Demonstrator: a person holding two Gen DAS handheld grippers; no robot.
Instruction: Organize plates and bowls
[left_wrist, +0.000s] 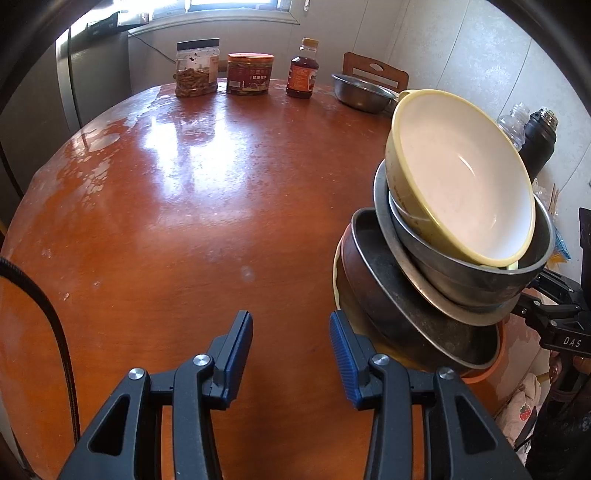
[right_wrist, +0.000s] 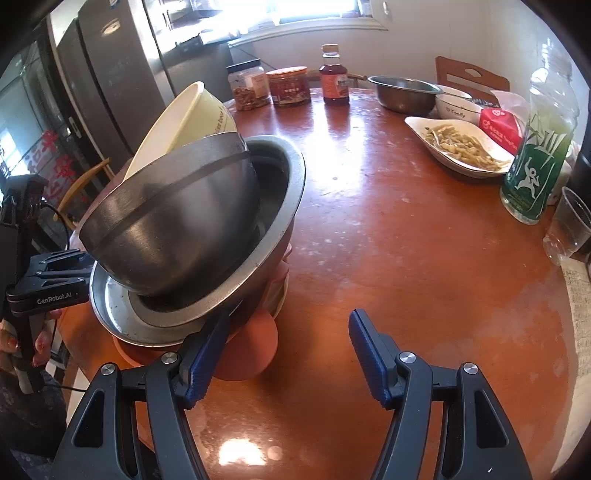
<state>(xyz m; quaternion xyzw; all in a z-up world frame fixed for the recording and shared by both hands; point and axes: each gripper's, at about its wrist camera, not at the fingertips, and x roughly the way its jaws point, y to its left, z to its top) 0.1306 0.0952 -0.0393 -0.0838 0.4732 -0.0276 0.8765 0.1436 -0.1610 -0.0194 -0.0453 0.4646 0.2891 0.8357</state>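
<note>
A tilted stack of bowls (left_wrist: 458, 229) sits at the near edge of the round tabletop (left_wrist: 192, 206), a cream bowl (left_wrist: 461, 177) on top. It lies between the two grippers: right of the left gripper (left_wrist: 291, 350), left of the right gripper (right_wrist: 288, 354). Both pairs of fingers stand apart with nothing between them.
</note>
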